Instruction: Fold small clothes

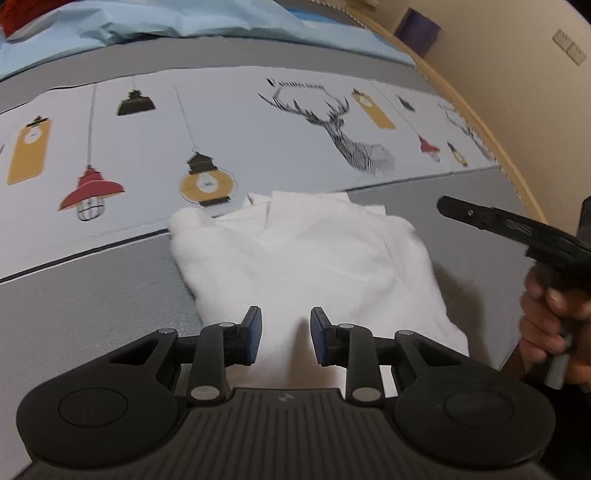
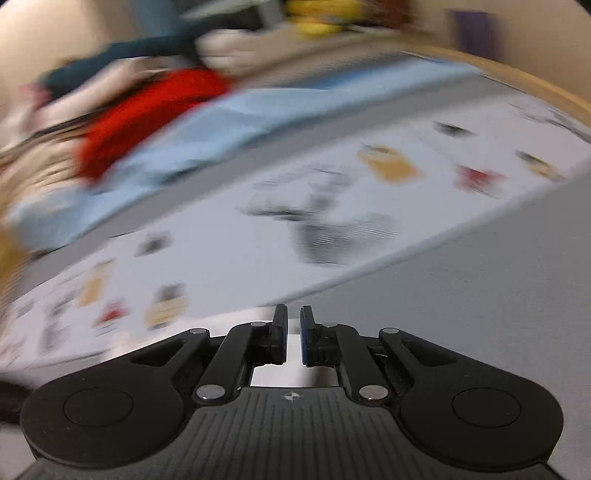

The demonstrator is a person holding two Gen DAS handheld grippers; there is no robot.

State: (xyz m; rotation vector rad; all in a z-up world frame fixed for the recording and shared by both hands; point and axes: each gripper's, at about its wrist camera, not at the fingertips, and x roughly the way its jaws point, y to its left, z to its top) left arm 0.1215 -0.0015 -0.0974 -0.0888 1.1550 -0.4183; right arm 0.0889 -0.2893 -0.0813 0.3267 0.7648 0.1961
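A white garment (image 1: pixel 306 258) lies partly folded on the grey bed cover (image 1: pixel 92 314), its far edge over the printed sheet (image 1: pixel 236 140). My left gripper (image 1: pixel 286 332) hovers over the garment's near end, jaws apart, with nothing pinched between the blue pads. In the left wrist view my right gripper (image 1: pixel 448 207) reaches in side-on from the right, just beyond the garment's right edge, with a hand (image 1: pixel 546 325) on its grip. The right wrist view is motion-blurred. There the right gripper (image 2: pixel 293 325) has its pads nearly together with nothing between them, over the border of sheet and grey cover (image 2: pixel 480 277).
A light-blue cloth (image 1: pixel 166 26) is bunched along the far side of the bed. A heap with a red garment (image 2: pixel 147 118) and dark clothes lies behind it. The wooden bed edge (image 1: pixel 491 136) and a beige wall run along the right.
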